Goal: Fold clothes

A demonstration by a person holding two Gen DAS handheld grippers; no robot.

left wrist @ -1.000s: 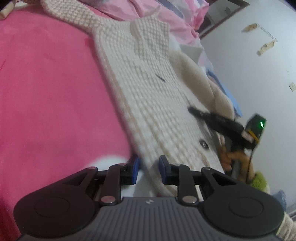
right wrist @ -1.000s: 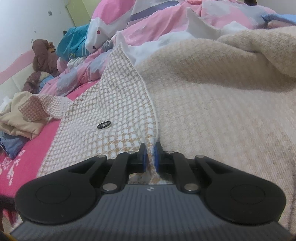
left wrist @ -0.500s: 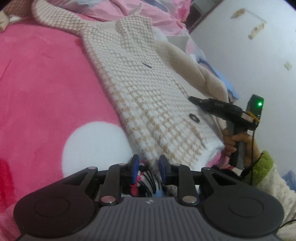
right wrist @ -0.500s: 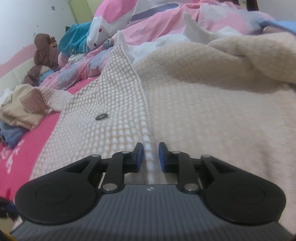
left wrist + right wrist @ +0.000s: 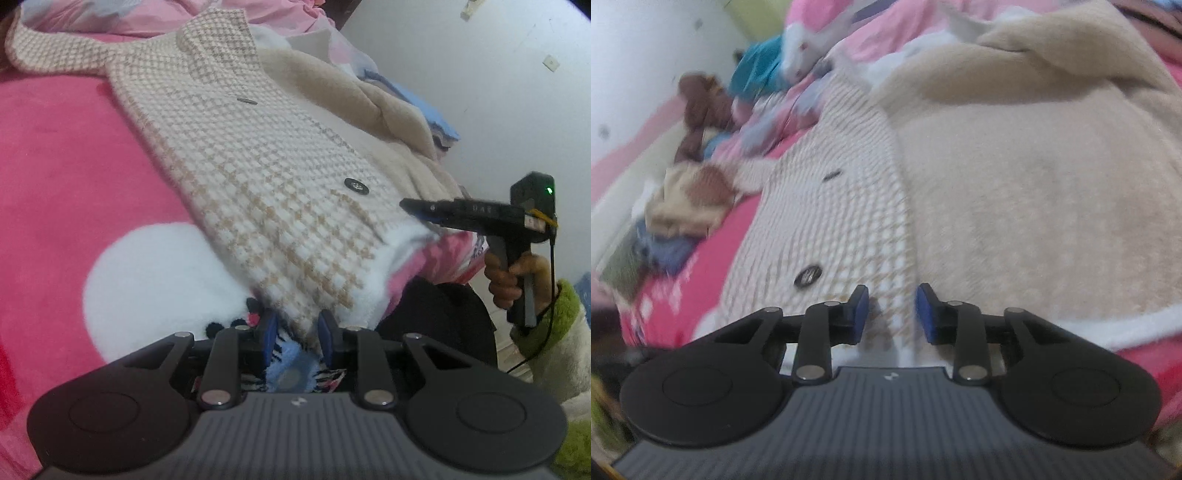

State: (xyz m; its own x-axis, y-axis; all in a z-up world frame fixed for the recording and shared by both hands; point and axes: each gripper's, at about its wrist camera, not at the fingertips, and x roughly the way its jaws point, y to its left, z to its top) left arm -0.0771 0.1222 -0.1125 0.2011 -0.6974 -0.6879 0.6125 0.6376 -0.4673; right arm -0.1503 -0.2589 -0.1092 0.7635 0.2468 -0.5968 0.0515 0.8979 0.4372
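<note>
A cream-and-tan checked jacket (image 5: 266, 162) with dark buttons (image 5: 356, 186) lies front up on a pink blanket (image 5: 62, 177), its cream fleece lining (image 5: 1015, 184) spread to the right. My left gripper (image 5: 297, 330) sits at the hem's near corner, its blue pads shut on the thick fabric there. My right gripper (image 5: 892, 314) hovers over the jacket's front edge (image 5: 901, 229) near the hem. Its jaws are closing, and the pads stand apart without pressing the cloth under them. In the left wrist view the right gripper (image 5: 406, 205) points at the hem's right side.
A hand in a green-cuffed sleeve (image 5: 517, 273) holds the right gripper beside a white wall (image 5: 480, 92). Crumpled clothes (image 5: 683, 206), a brown plush toy (image 5: 701, 103) and a pink quilt (image 5: 886, 40) lie at the bed's far side. Striped fabric (image 5: 291, 369) shows under the left fingers.
The right gripper let go of the jacket's front edge, opened and drew back toward the hem. The left gripper shifted with the hem corner toward the bed's edge and rolled slightly.
</note>
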